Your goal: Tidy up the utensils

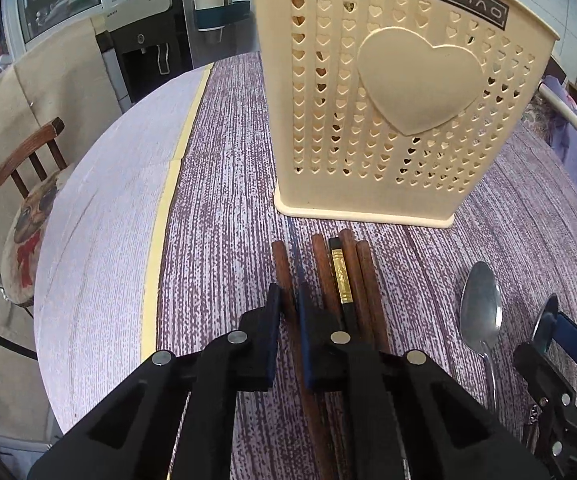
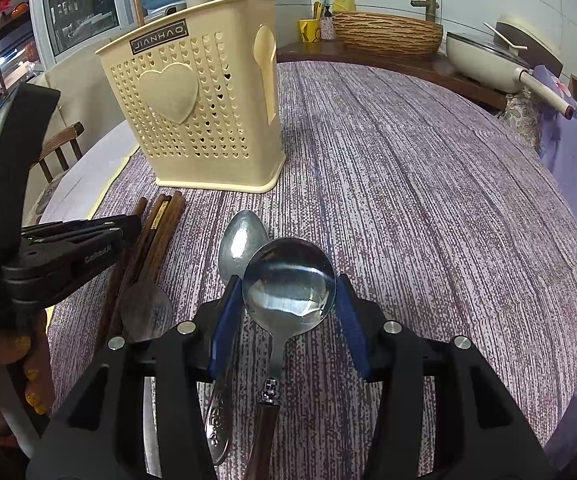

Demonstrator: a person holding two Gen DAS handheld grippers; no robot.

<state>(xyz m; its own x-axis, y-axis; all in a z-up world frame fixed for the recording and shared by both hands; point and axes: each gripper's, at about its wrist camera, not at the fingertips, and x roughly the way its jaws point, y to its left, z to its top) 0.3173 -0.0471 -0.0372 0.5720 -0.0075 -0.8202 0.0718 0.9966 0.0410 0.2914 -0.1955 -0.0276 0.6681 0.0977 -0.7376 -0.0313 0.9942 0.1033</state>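
Left wrist view: left gripper (image 1: 288, 300) closed on one wooden chopstick (image 1: 281, 268) before the cream utensil holder (image 1: 388, 92); right gripper (image 2: 288, 292) open around a round spoon (image 2: 288, 280).

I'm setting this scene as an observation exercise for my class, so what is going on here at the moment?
A person holds a gripper in each hand over a purple-streaked tablecloth. The left gripper has its fingers narrowly around one brown wooden chopstick, beside a bundle of more chopsticks. The right gripper is open, straddling a round-bowled steel spoon; an oval steel spoon lies just left. The cream plastic heart-patterned utensil holder stands upright behind them.
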